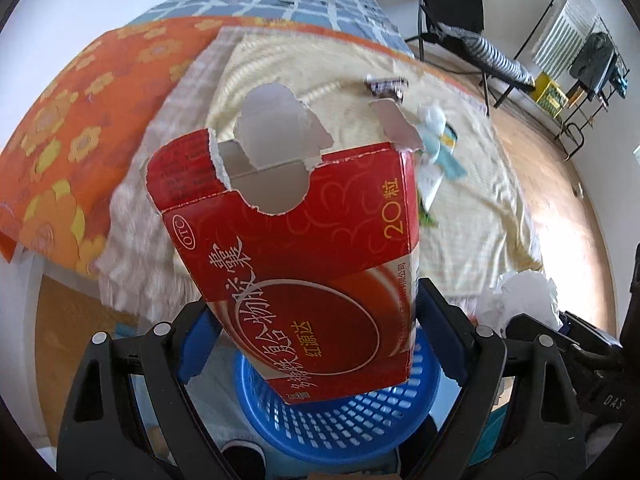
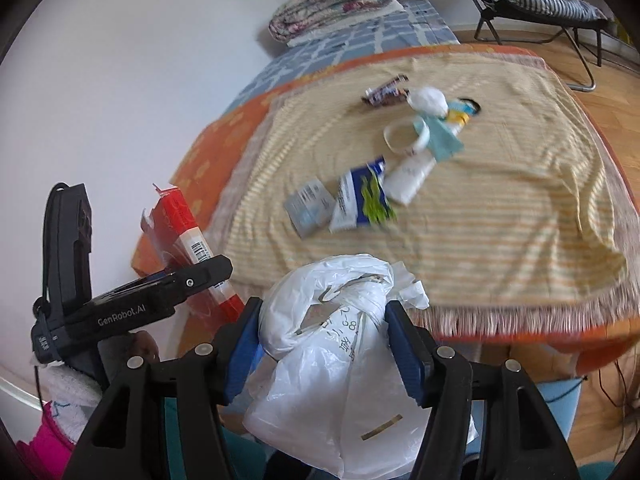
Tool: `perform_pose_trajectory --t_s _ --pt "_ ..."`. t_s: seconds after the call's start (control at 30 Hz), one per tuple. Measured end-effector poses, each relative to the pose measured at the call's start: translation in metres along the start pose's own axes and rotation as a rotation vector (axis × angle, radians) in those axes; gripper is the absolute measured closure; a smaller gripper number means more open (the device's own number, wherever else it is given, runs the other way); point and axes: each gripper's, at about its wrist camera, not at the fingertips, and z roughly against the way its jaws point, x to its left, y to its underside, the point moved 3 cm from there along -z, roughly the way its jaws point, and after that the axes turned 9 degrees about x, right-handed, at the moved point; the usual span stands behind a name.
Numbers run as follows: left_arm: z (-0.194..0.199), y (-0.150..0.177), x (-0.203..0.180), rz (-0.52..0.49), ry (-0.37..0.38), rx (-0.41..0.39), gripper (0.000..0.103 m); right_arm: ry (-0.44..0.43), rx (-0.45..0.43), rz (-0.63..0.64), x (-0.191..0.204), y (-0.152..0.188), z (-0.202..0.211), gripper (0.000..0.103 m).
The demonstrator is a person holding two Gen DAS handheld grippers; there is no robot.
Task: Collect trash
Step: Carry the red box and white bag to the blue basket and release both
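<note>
Above the blue basket (image 1: 340, 412), the left hand-held gripper (image 1: 320, 320) gripped a torn red box (image 1: 296, 240) between its blue pads, the box's ragged open end pointing away toward the bed. The basket stood on the floor directly beneath the box, at the near edge of the bed.

Just right of the basket, as the left wrist view showed, the right hand-held gripper (image 2: 324, 340) was clamped on a crumpled white plastic bag (image 2: 340, 360), whose bulk hung below the pads and bulged above them. The same bag appeared as a white wad (image 1: 524, 300) at the right margin of the left wrist view.

Beyond the basket, a yellow striped blanket (image 2: 500, 220) covered the bed, over an orange flowered sheet (image 1: 72, 128). On the blanket lay more trash: a grey packet (image 2: 310, 208), a white-and-blue pouch with green print (image 2: 360, 200) touching it, a white tube (image 2: 410, 176), a white ring-shaped lid (image 2: 404, 138), a light blue scrap (image 2: 440, 136), a white wad of paper (image 2: 430, 100) and a dark wrapper (image 2: 384, 90). All were blurred.

Farther from the basket, a folded quilt (image 2: 332, 4) rested at the head of the bed.
</note>
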Motion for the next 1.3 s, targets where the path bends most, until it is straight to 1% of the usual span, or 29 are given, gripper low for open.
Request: perform_pose_trajectory --t_s 0.1,0.2,0.4,0.6,0.7,1.0,1.07,1.3 --pt "-0.012 0.017 0.001 0.013 0.012 0.022 0.011 0.001 0.031 -0.025 -0.005 0.012 -0.013 0.039" --pt "-0.024 0.032 0.002 0.024 0.010 0.041 0.011 0.023 0.047 -0.033 -0.008 0.024 -0.023 0.039" --pt "-0.038 0.045 0.003 0.022 -0.019 0.057 0.011 0.079 0.072 -0.043 -0.017 0.035 -0.035 0.039" --pt "-0.042 0.050 0.004 0.008 -0.037 0.061 0.011 0.095 0.092 -0.062 -0.022 0.038 -0.045 0.037" --pt "-0.042 0.051 0.004 0.009 -0.035 0.061 0.011 0.091 0.095 -0.069 -0.023 0.038 -0.046 0.034" --pt "-0.046 0.051 0.004 0.003 -0.036 0.074 0.010 0.092 0.095 -0.084 -0.027 0.036 -0.048 0.033" --pt "-0.047 0.051 0.005 0.005 -0.035 0.078 0.010 0.088 0.099 -0.083 -0.027 0.035 -0.049 0.030" --pt "-0.052 0.050 0.007 0.015 -0.028 0.096 0.010 0.090 0.105 -0.093 -0.031 0.034 -0.051 0.026"
